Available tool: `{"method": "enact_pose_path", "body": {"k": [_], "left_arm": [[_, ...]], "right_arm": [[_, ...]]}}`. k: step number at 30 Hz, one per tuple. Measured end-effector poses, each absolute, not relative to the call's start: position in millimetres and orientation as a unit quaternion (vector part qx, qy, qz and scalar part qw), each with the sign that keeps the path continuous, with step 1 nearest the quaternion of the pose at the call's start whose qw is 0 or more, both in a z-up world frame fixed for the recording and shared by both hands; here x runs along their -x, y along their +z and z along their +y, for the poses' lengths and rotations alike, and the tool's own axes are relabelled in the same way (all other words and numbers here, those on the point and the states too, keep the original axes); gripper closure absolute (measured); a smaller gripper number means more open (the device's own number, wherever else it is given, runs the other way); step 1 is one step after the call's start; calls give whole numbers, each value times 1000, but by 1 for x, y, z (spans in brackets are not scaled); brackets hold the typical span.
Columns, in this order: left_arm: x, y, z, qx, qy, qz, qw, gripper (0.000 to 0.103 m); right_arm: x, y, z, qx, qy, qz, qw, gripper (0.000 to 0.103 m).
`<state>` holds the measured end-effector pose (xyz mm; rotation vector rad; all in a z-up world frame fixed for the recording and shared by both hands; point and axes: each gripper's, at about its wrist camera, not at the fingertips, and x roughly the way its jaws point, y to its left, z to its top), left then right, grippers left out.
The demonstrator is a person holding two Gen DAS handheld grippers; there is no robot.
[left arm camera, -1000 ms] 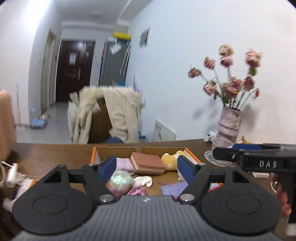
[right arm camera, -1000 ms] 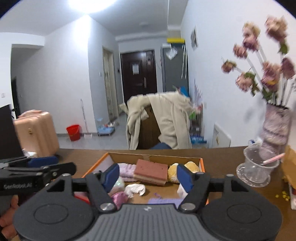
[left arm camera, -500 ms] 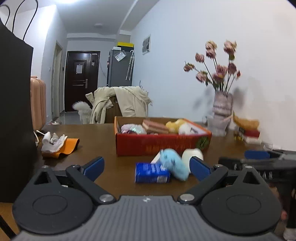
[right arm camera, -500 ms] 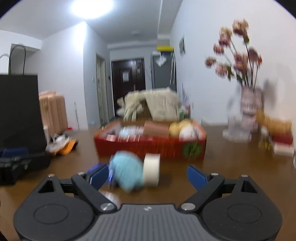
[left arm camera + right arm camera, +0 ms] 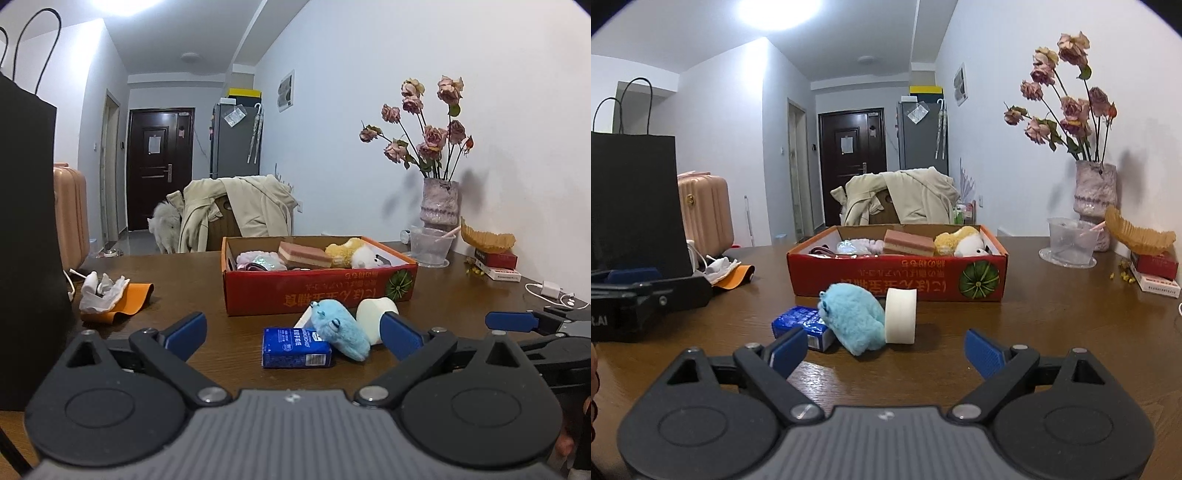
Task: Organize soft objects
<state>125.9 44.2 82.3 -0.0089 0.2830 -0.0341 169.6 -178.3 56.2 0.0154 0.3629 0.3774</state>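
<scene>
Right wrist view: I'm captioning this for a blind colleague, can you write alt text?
An open hand-held gripper points across a brown table at a blue plush toy, flanked by a white roll and a blue packet. Behind them, a red cardboard box holds soft items; a vase of dried roses stands at the right.

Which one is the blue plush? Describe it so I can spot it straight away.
Find the red cardboard box in the middle of the brown table. On the table just in front of it lie three things in a row: a blue tissue pack, the blue plush, and a white tape roll. The plush is the middle one, the only furry, pale-blue, rounded one.
</scene>
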Motion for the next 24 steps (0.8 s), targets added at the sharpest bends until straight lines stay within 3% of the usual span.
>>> {"method": "enact_pose_path", "body": {"k": [16, 22, 24], "left_arm": [[-198, 64, 36, 10, -22, 188, 982, 1], [-239, 51, 35, 34, -33, 224, 973, 5], [-252, 49, 36, 41, -38, 232, 971, 13]], "right_arm": [[-238, 50, -182, -23, 190, 198, 961, 13], [-273, 49, -178, -32, 209, 218, 953, 26], [-284, 47, -177, -39, 213, 233, 948, 33]]}}
